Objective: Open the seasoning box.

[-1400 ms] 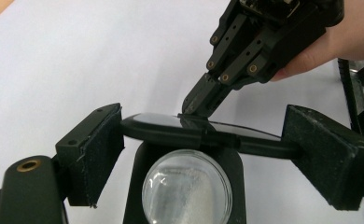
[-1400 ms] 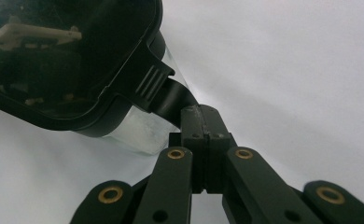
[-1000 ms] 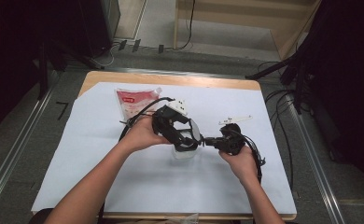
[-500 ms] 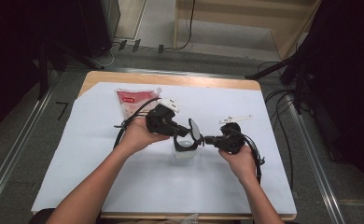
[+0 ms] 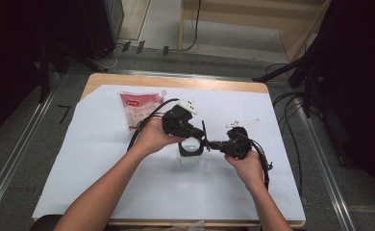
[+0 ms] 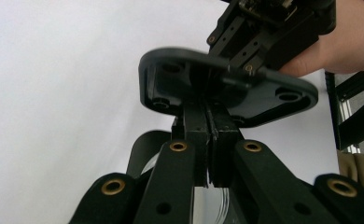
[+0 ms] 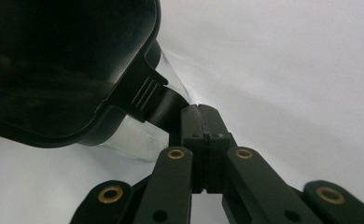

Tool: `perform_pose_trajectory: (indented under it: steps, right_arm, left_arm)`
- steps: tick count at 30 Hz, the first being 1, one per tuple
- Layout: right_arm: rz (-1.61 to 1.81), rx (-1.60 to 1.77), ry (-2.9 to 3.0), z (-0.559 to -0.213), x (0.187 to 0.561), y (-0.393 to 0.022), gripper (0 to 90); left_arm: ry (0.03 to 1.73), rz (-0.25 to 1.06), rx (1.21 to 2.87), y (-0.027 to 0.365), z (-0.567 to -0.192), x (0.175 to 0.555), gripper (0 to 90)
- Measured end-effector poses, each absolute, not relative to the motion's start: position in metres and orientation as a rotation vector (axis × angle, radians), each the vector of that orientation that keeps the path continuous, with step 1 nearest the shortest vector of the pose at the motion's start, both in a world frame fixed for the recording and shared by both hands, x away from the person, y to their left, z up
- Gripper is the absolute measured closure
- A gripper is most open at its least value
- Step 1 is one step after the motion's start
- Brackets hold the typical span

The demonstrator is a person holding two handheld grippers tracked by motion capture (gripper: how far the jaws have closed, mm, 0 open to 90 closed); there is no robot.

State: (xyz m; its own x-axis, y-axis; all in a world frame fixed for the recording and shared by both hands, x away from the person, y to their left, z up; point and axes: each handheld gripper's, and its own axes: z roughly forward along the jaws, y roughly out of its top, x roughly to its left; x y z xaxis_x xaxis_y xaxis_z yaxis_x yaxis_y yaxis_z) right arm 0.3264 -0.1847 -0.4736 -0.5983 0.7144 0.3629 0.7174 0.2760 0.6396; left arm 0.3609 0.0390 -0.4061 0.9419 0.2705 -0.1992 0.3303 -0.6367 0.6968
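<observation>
While both hands [image 5: 156,135] angle inward, left gripper [image 6: 208,140] jaws have just closed — pinching the lid [image 6: 227,88] — right gripper [image 7: 200,122] jaws pinch its tab [image 7: 159,105].

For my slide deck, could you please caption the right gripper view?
Right hand-held gripper, jaws shut, meets the black latch tab of a clear container's dark lid above white table paper.

The grippers — left gripper [image 5: 200,136] and right gripper [image 5: 213,143] — are black with brass-coloured rivets. The container [image 5: 191,150] is clear with a black lid [image 6: 227,88]. The pouch [image 5: 136,109] is red and white — the table cover [image 5: 94,159] plain white.
</observation>
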Motion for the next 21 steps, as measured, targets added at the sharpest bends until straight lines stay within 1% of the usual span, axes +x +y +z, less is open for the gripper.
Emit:
perform_pose_trajectory:
  steps: [9, 14, 15, 17, 21]
  right_arm:
    - [-1.256, -1.406, -2.515, -0.4736, 0.3251, -0.1830, 90.0]
    - [-1.252, -1.403, -2.514, -0.4738, 0.3250, -0.1834, 90.0]
    - [-1.252, -1.400, -2.514, -0.4738, 0.3250, -0.1835, 90.0]
    - [-1.247, -1.398, -2.515, -0.4734, 0.3248, -0.1835, 90.0]
    - [-1.259, -1.376, -2.508, -0.4714, 0.3237, -0.1859, 89.7]
  left_arm:
    - [0.419, -0.125, 2.288, 0.0309, -0.4093, 0.3631, 89.0]
    - [0.418, -0.129, 2.301, 0.0310, -0.4102, 0.3634, 86.6]
    - [0.422, -0.127, 2.299, 0.0314, -0.4100, 0.3632, 85.8]
    - [0.431, -0.167, 2.297, 0.0328, -0.4086, 0.3619, 83.9]
    - [0.437, -0.142, 2.314, 0.0386, -0.4057, 0.3590, 77.3]
